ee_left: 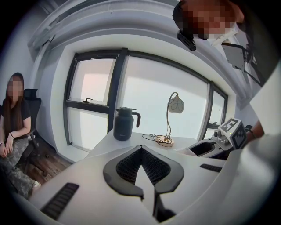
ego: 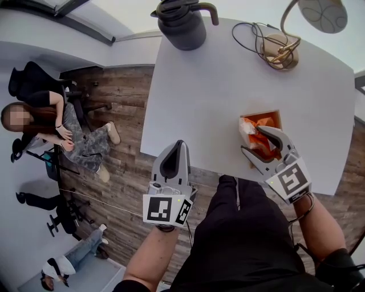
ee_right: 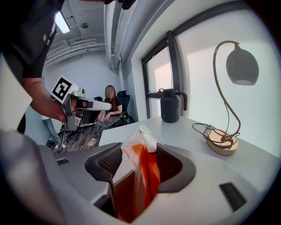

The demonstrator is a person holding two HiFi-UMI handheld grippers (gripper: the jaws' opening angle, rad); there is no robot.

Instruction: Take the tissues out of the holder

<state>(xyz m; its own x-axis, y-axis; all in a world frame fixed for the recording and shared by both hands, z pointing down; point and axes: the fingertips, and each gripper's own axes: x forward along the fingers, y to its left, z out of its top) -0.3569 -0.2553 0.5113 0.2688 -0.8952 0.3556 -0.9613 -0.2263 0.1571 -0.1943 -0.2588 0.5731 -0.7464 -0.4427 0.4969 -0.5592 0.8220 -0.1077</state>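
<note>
Straddling tissues (ee_right: 141, 176): right gripper (ee_right: 138, 151) jaws wide, not clamped yet.
Tissues: upright in holder (ego: 272, 114), long axis vertical, top up.
Holder: near counter (ego: 199, 97) edge.
Left gripper (ee_left: 141, 148): jaws together, empty.

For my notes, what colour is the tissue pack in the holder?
Orange tissue pack; clearest in right gripper view.

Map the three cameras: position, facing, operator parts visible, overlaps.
Head view: on the head, steeply down at the table; both forearms, left gripper, right gripper.
Left gripper view: on that gripper, along its shut jaws toward the window; right gripper at right.
Right gripper view: on that gripper, along its open jaws with tissues between; left gripper at left.
Shared: jug and lamp in all three.
</note>
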